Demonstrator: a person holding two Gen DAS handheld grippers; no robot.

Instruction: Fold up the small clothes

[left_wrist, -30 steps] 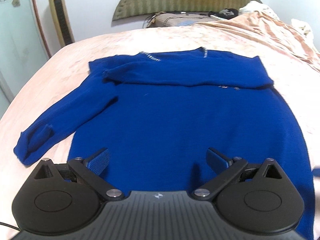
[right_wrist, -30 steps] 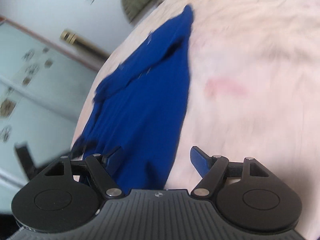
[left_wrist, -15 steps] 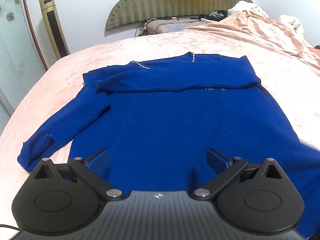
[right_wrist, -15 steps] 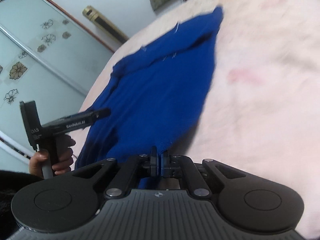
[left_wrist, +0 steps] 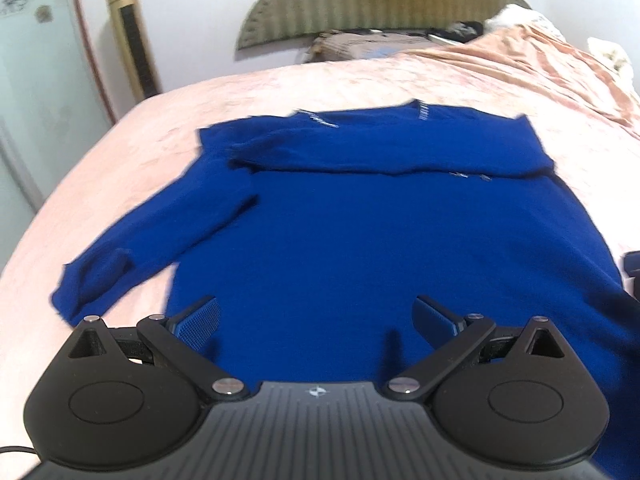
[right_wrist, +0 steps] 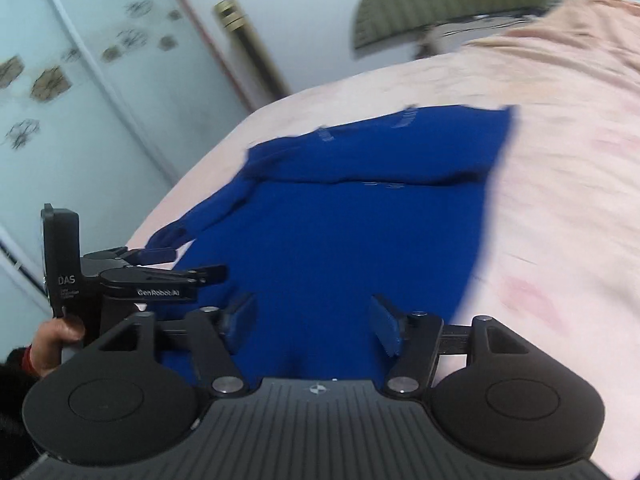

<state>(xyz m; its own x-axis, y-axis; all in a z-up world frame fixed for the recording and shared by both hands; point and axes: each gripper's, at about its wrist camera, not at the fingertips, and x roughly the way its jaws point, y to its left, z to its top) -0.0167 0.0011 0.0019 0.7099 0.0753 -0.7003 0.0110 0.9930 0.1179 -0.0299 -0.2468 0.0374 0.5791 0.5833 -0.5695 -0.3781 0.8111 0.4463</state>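
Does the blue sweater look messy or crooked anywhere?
A little. The blue sweater lies flat on the pink bedspread, but unevenly: one sleeve is folded across the chest, while the other sleeve sticks out sideways, its cuff bunched up. Nothing looks torn or spilled.

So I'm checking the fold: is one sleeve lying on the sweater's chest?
Touching. The left wrist view shows one sleeve folded flat across the sweater below the collar, with no bedsheet between them.
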